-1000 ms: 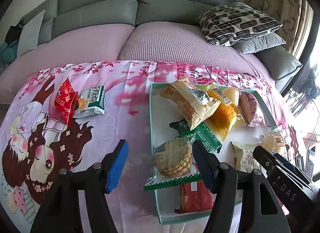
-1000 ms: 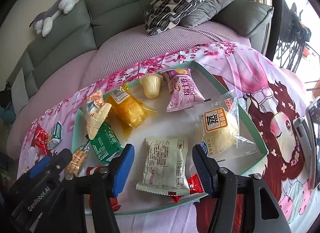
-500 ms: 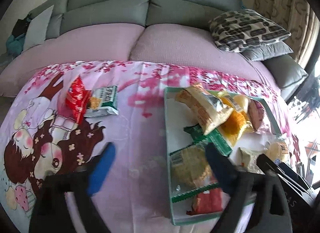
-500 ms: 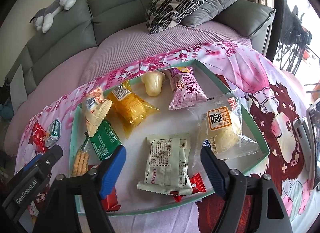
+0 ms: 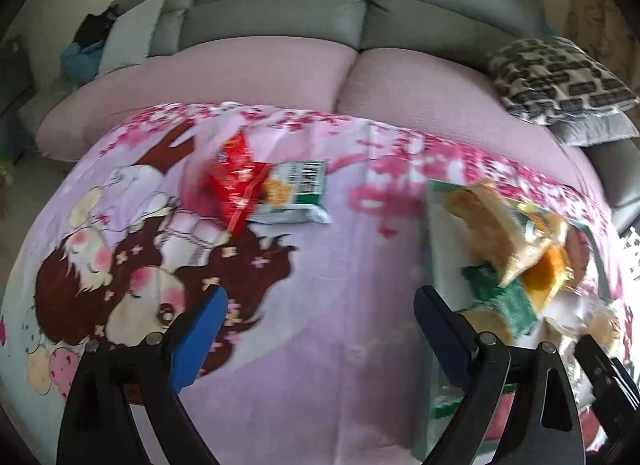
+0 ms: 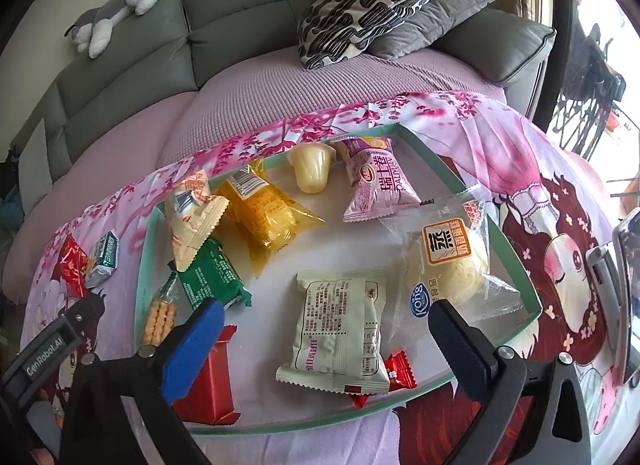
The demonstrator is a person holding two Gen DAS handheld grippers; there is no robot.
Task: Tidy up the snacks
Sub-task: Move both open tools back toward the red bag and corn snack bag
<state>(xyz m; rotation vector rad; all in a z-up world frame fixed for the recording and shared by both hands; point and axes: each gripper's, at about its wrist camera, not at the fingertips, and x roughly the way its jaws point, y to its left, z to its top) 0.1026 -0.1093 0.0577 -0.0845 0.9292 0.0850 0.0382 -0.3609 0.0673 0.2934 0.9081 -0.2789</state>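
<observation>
Snacks fill the green-rimmed tray (image 6: 516,277) on the pink cartoon cloth (image 5: 320,285), but two packets sit outside it, well off to the left: a red packet (image 5: 234,181) with a green-and-white packet (image 5: 298,195) touching it. The left gripper (image 5: 320,329) hangs over bare cloth, pointed toward that pair, jaws spread wide, nothing in them. My guess is it's going for those strays. To do it well: come down over one packet only, pinch the sealed edge or the flat body rather than the crinkly corner, and separate the two first, since they overlap. The left view is smeared, so precise spacing is hard to call. The right gripper (image 6: 324,329) hovers low over the tray, fully released too, a white packet (image 6: 340,329) lying between its fingers, apparently untouched.
</observation>
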